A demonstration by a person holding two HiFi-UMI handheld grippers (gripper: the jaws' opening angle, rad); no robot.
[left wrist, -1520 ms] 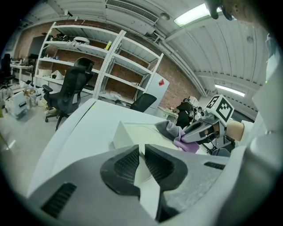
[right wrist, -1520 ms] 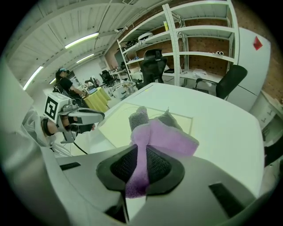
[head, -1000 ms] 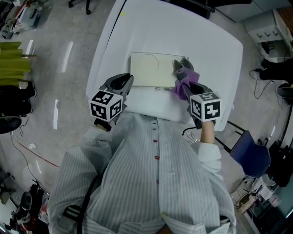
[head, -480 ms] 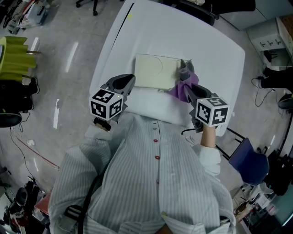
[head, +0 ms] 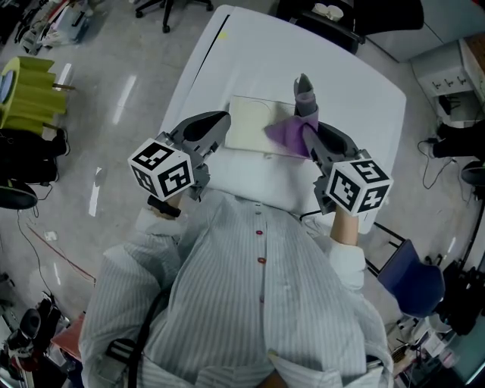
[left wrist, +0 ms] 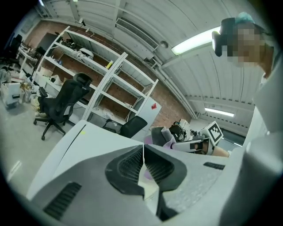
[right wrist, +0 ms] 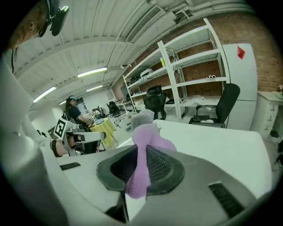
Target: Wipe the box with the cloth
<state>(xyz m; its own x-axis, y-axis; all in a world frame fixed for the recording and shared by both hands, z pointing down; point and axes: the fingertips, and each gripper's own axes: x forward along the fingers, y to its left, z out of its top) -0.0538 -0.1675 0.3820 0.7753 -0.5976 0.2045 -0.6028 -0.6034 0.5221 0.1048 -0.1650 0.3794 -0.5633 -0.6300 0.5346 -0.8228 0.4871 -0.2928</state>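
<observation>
A flat cream box point(head: 254, 125) lies on the white table point(head: 341, 83) in front of me. My right gripper point(head: 309, 132) is shut on a purple cloth point(head: 288, 135) with a grey end point(head: 303, 91) standing up; the purple part hangs over the box's right side. In the right gripper view the cloth point(right wrist: 143, 163) is pinched between the pads. My left gripper point(head: 222, 121) hovers at the box's left edge with its jaws together. The left gripper view shows its pads point(left wrist: 132, 165) touching, a sliver of cream box point(left wrist: 148, 187) below them, and the cloth point(left wrist: 161, 134) beyond.
Office chairs point(head: 163, 11) stand past the table's far edge. A yellow-green object point(head: 30, 95) sits on the floor at left, and a blue chair point(head: 413, 276) stands at right. Shelving point(left wrist: 101, 84) and a black chair point(left wrist: 59, 108) lie beyond the table.
The right gripper has carried the cloth leftward over the box's right part. Both grippers have risen toward the head camera and tilted up.
</observation>
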